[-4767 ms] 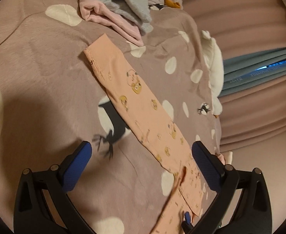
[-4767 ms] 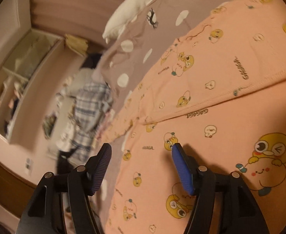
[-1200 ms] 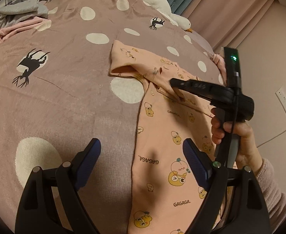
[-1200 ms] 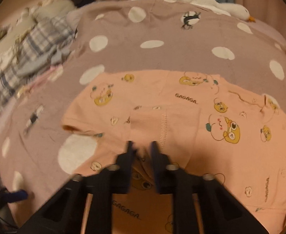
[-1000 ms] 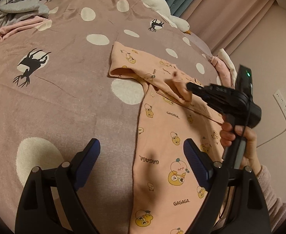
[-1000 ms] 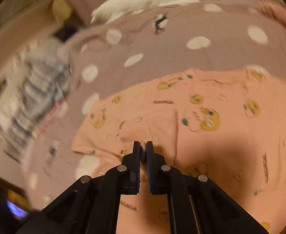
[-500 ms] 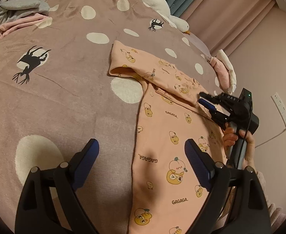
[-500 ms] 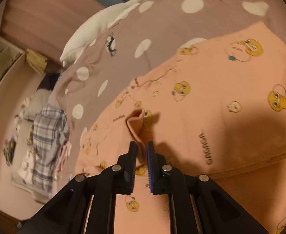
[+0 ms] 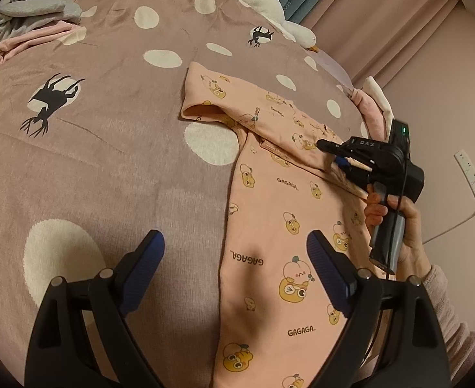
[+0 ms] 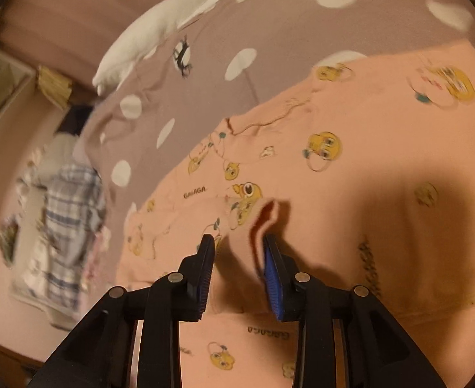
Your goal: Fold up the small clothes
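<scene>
Item: peach-pink child's garment [image 9: 271, 226], printed with yellow cartoon figures and the word GAGAGA. Lies flat on the bedspread [image 9: 108, 148], running from frame centre to the lower right in the left wrist view; a sleeve is folded across its upper part, the cuff end pointing to the upper left. In the right wrist view a small raised ridge of fabric [image 10: 264, 213] stands just ahead of the fingertips, near frame centre.

Right gripper [image 10: 239, 252]: jaws parted, blue pads apart, with the fabric ridge at the gap; not clamped on it. In the left wrist view it sits at right of frame over the folded sleeve, held by a hand [image 9: 399, 223].

Left gripper [image 9: 234, 245]: jaws spread wide, holding nothing, hovering above the garment's left edge at lower centre.

Surroundings: bedspread mauve-brown with cream dots and black deer silhouettes. White plush goose [image 9: 269, 3] at upper centre. Pile of grey, pink and plaid clothes [image 9: 30, 19] at upper left. Pink curtain [image 9: 399, 13] at upper right.
</scene>
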Demonstrator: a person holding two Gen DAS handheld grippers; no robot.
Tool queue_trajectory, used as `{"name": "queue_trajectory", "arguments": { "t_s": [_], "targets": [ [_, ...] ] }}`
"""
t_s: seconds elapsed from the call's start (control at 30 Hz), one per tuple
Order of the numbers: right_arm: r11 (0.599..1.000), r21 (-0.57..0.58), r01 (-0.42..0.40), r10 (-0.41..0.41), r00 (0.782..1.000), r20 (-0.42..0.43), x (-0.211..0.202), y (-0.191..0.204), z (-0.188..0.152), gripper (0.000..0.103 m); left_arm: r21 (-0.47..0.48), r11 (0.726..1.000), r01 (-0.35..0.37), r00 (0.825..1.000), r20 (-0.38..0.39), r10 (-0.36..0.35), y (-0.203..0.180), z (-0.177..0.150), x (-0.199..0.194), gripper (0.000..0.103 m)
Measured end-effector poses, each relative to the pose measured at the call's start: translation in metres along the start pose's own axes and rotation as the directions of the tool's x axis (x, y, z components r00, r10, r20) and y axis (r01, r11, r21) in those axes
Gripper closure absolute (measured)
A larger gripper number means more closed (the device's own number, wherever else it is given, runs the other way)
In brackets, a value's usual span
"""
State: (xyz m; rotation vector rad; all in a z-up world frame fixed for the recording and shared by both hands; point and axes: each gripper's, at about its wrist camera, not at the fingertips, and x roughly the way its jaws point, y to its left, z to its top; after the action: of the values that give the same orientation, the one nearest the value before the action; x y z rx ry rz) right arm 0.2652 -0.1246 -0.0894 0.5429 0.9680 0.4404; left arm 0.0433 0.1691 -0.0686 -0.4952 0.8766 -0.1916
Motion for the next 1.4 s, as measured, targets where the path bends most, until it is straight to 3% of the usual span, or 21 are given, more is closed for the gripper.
{"name": "queue_trajectory", "arguments": {
  "t_s": [0.03, 0.07, 0.23, 0.33, 0.43, 0.53, 0.73, 0.8, 0.93, 1.1, 1.27, 1.4],
  "targets": [
    [0.999, -0.033, 0.017, -0.017, 1.0, 0.003, 0.0, 0.007, 0.0, 0.093, 0.0, 1.0, -0.003, 1.0, -0.001, 0.003, -0.001, -0.001, 0.0, 0.013],
    [0.998, -0.058, 0.032, -0.031, 0.999, 0.01, -0.003, 0.013, 0.001, 0.094, -0.001, 1.0, -0.004, 1.0, -0.002, 0.004, -0.001, -0.001, 0.0, 0.013],
    [0.992, -0.128, -0.017, 0.029, 0.995, 0.094, -0.039, 0.038, 0.02, 0.095, 0.001, 1.0, -0.008, 1.0, -0.013, 0.008, -0.005, -0.001, 0.002, 0.013],
    [0.986, -0.149, -0.075, 0.102, 0.978, 0.18, -0.081, 0.044, 0.034, 0.095, 0.013, 1.0, -0.009, 1.0, -0.02, 0.01, -0.01, -0.002, 0.004, 0.013],
    [0.984, -0.155, -0.088, 0.123, 0.966, 0.23, -0.111, 0.037, 0.043, 0.095, 0.022, 1.0, -0.007, 1.0, -0.024, 0.008, -0.015, -0.003, 0.005, 0.013],
    [0.991, -0.13, -0.023, 0.054, 0.968, 0.246, -0.125, 0.011, 0.047, 0.095, 0.028, 1.0, -0.005, 1.0, -0.028, 0.006, -0.019, -0.002, 0.008, 0.013],
    [0.996, 0.011, 0.085, -0.085, 0.974, 0.21, -0.11, -0.055, 0.041, 0.095, 0.056, 0.998, -0.015, 0.999, -0.044, 0.017, -0.029, 0.0, 0.014, 0.013],
    [0.994, 0.055, 0.09, -0.099, 0.975, 0.198, -0.107, -0.068, 0.035, 0.095, 0.066, 0.998, -0.019, 0.999, -0.048, 0.022, -0.032, 0.001, 0.015, 0.013],
    [0.98, 0.08, 0.183, -0.194, 0.965, 0.175, -0.096, -0.087, 0.031, 0.095, 0.089, 0.996, -0.033, 0.998, -0.056, 0.038, -0.038, 0.005, 0.019, 0.013],
    [0.975, 0.064, 0.212, -0.218, 0.968, 0.127, -0.094, -0.093, 0.031, 0.095, 0.122, 0.992, -0.045, 0.997, -0.064, 0.053, -0.047, 0.017, 0.028, 0.013],
    [0.962, 0.017, 0.274, -0.27, 0.933, 0.237, -0.124, -0.086, 0.032, 0.093, 0.176, 0.984, -0.04, 0.998, -0.04, 0.047, -0.065, 0.047, 0.042, 0.013],
    [0.968, -0.093, 0.233, -0.208, 0.953, 0.222, -0.128, -0.074, 0.029, 0.093, 0.204, 0.978, -0.037, 0.999, -0.019, 0.042, -0.078, 0.074, 0.065, 0.014]
  ]
}}
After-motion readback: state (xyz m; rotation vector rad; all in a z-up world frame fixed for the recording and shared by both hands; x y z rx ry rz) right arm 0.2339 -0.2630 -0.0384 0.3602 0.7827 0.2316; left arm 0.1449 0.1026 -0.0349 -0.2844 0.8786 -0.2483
